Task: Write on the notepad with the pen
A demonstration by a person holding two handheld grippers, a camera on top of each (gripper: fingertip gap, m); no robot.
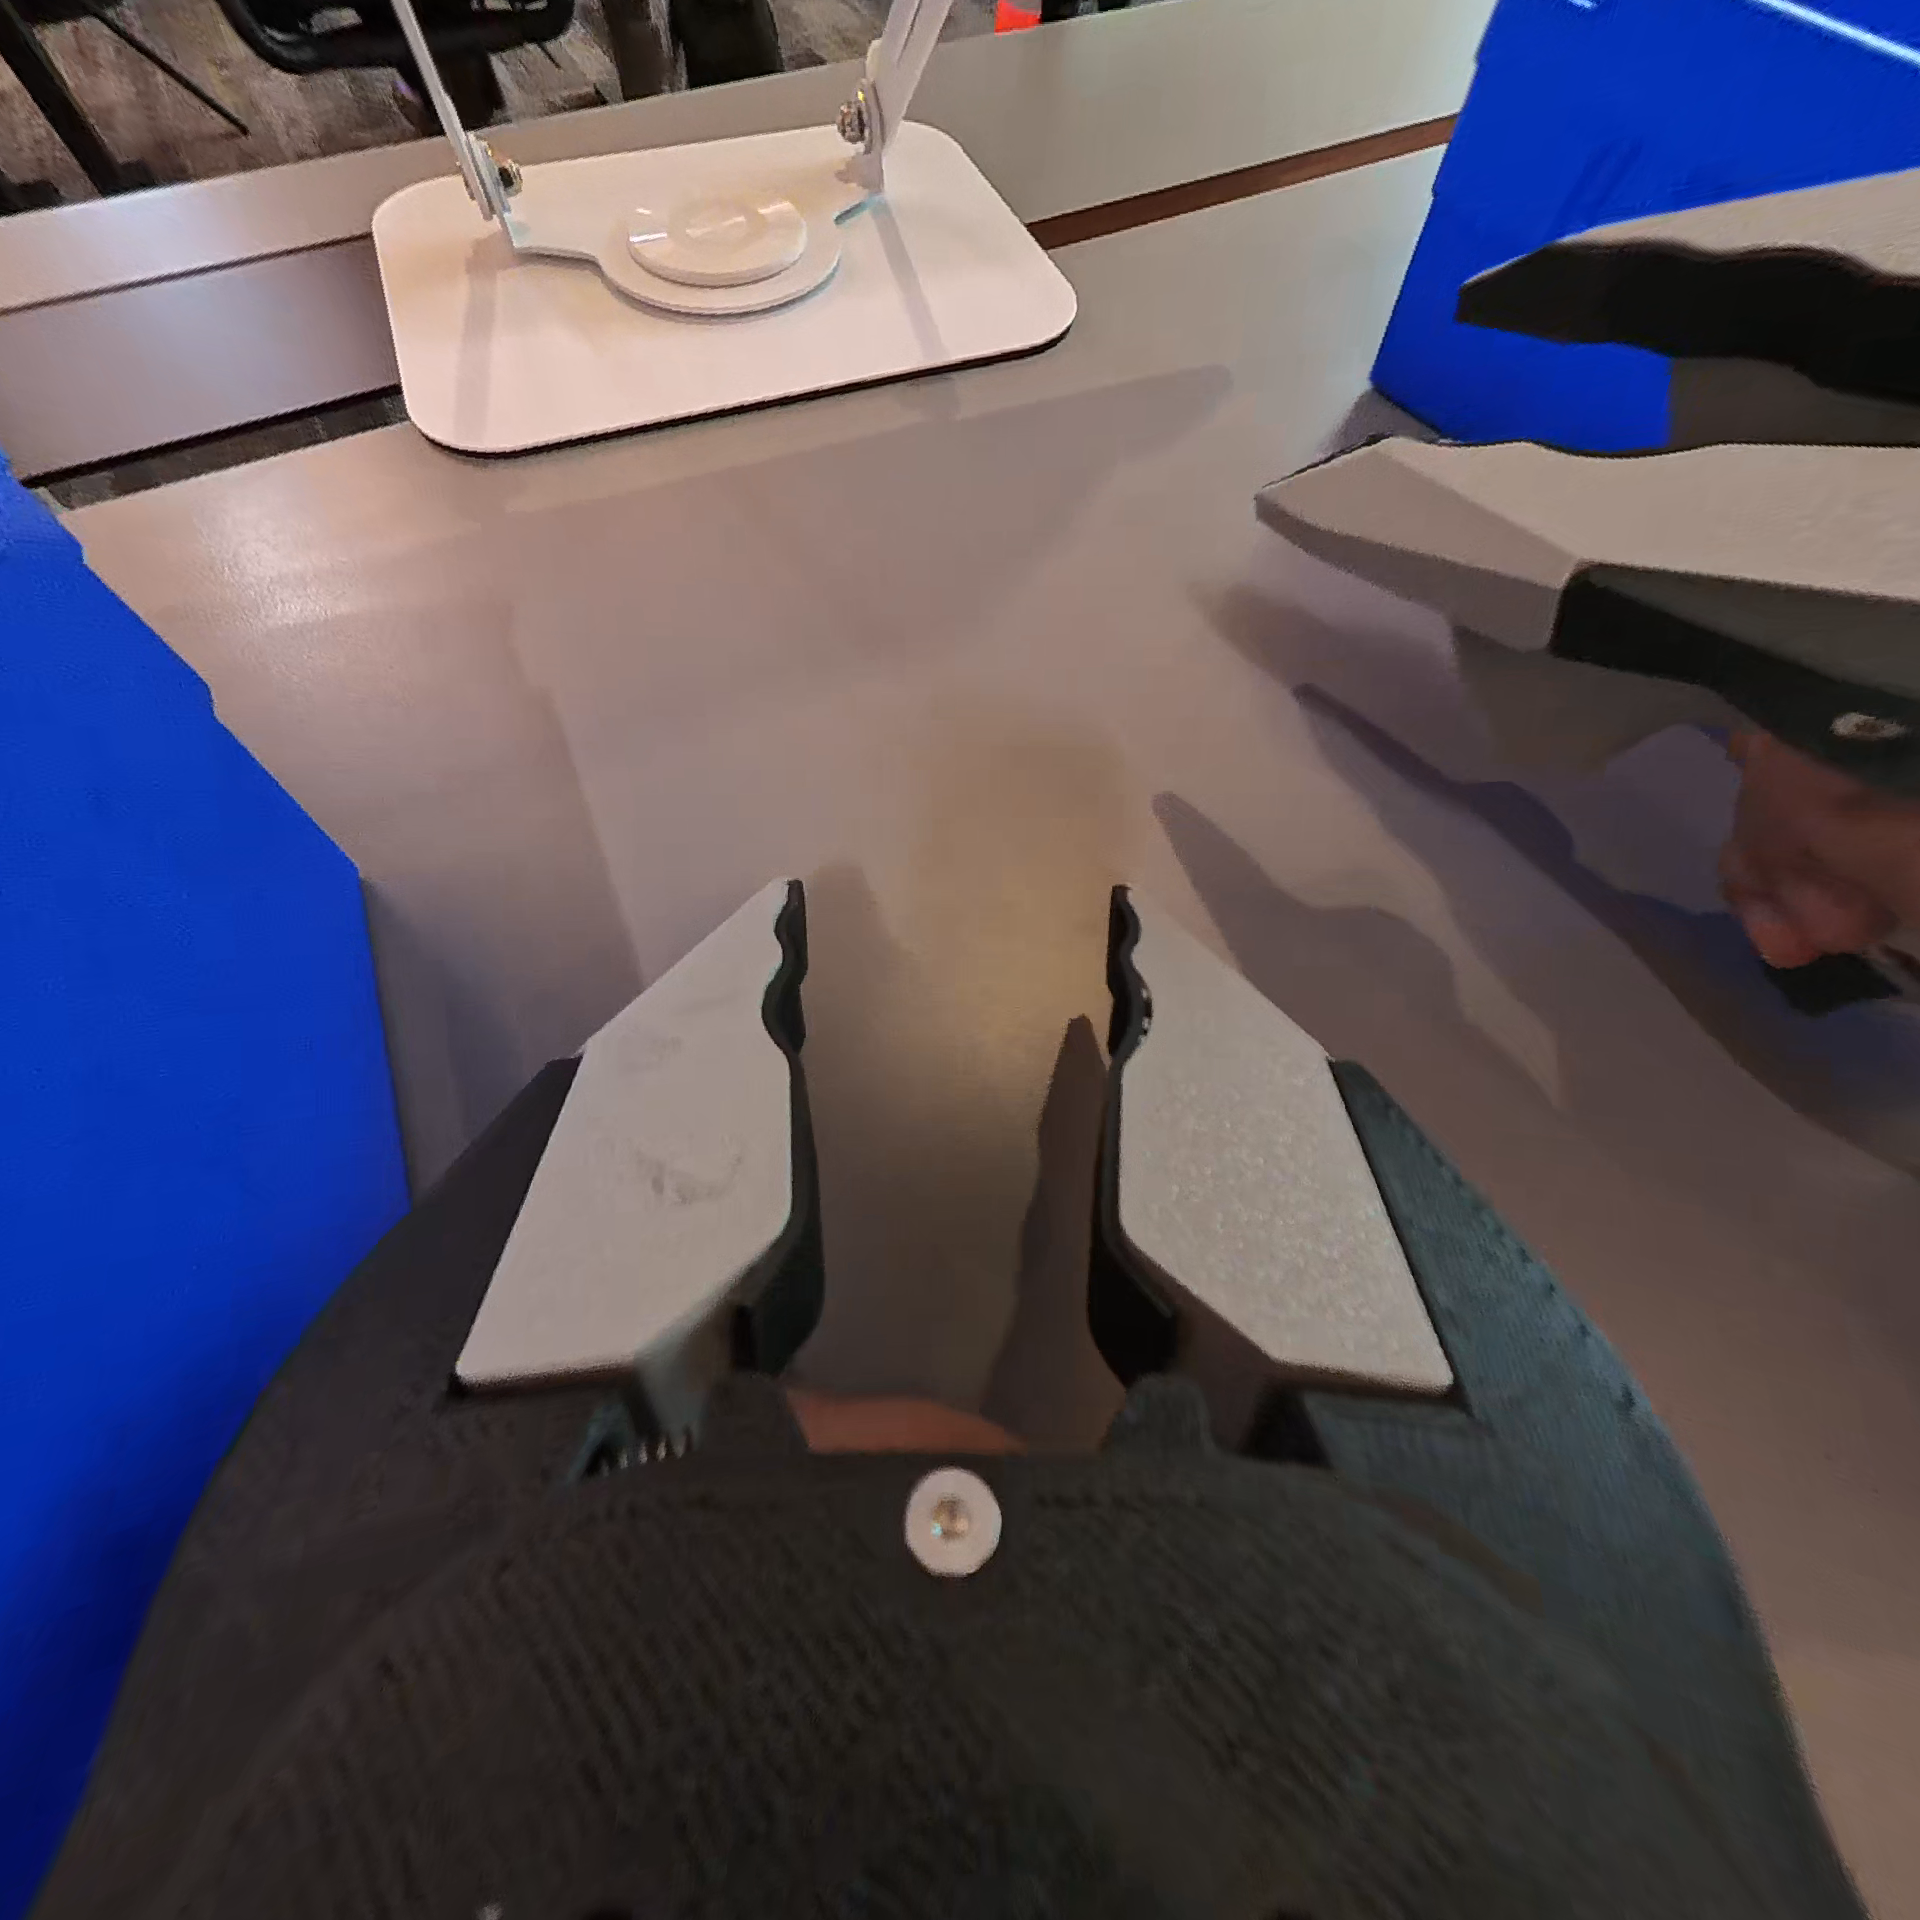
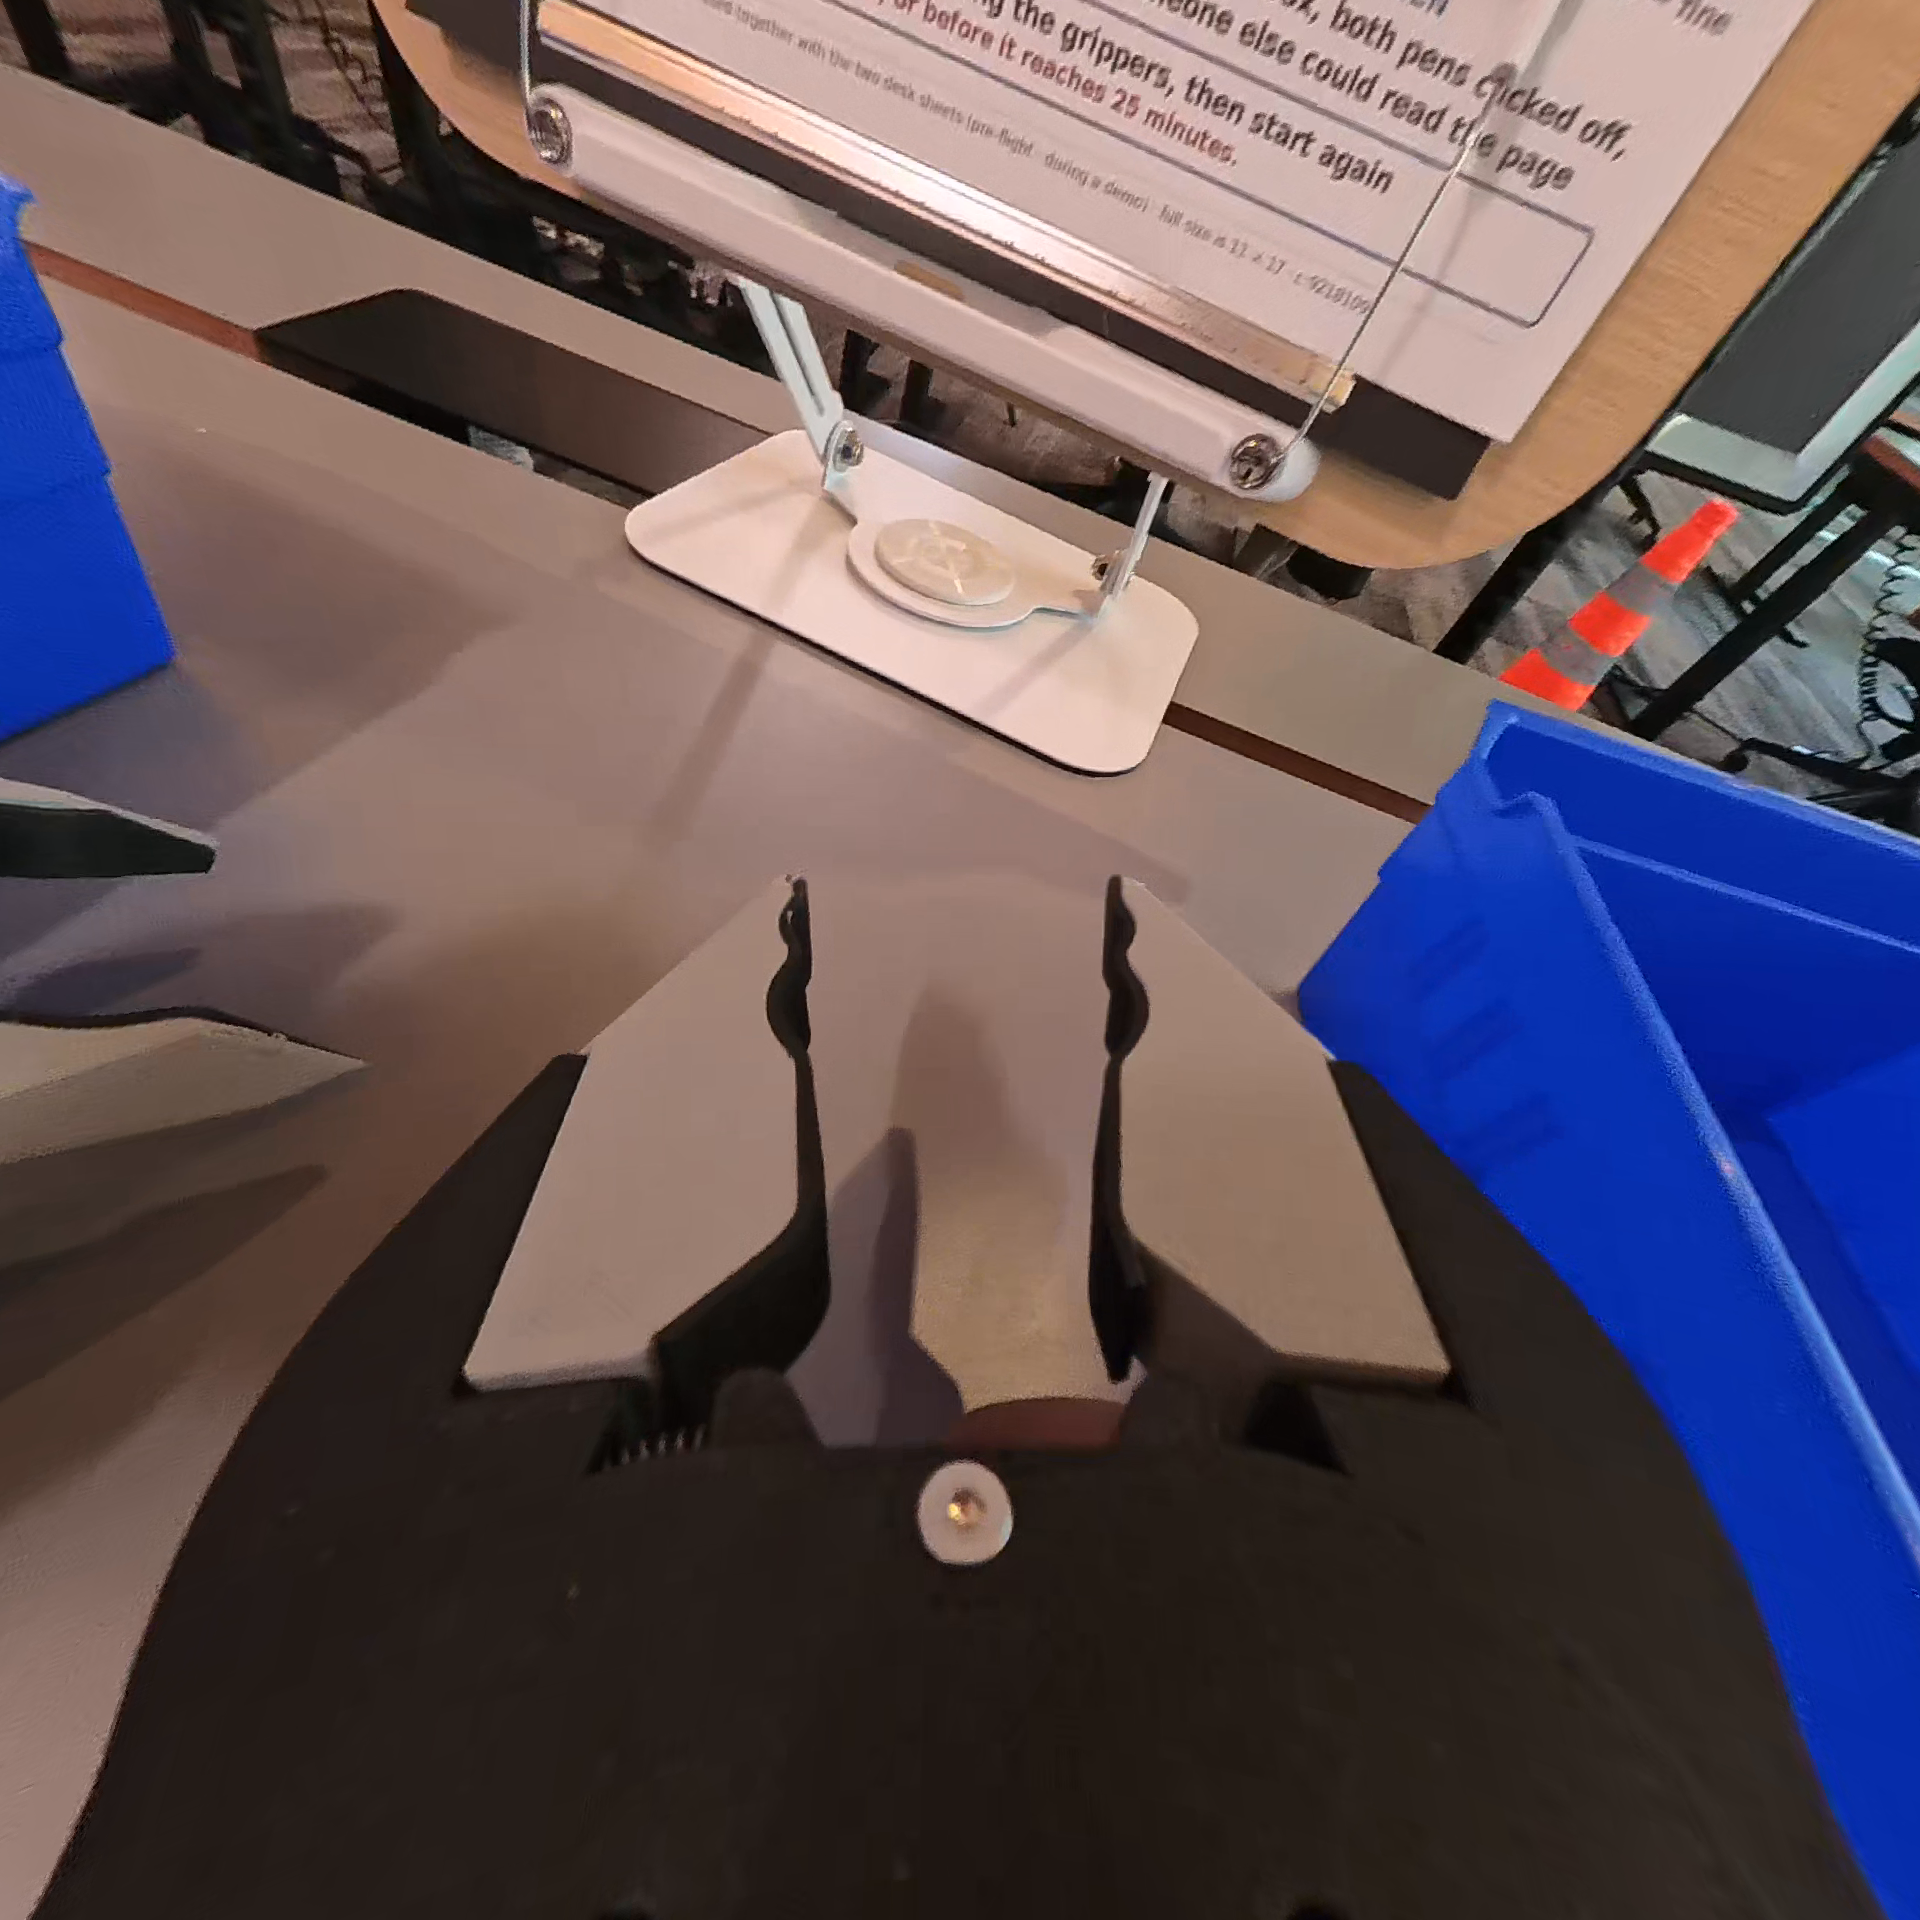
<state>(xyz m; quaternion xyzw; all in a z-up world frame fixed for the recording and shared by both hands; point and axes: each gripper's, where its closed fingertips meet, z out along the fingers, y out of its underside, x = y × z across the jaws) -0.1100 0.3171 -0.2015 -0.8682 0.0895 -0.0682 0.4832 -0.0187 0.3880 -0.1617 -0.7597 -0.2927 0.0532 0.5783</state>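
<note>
We hold the left hand-held gripper and the right hand-held gripper low over the grey counter, both released, with a clear gap between the jaws and nothing inside. Both point toward the white stand base at the far edge of the counter. Neither the pen nor the notepad shows in any view, so we cannot tell where they are; perhaps they lie inside a blue bin to the right of the stand base, or in the other blue bin to its left. The risk, in our judgement, is reaching without seeing: a jaw may hit a bin wall, or the two grippers, which are near each other in front of the stand base, may collide. The board above the stand base can also be knocked.
</note>
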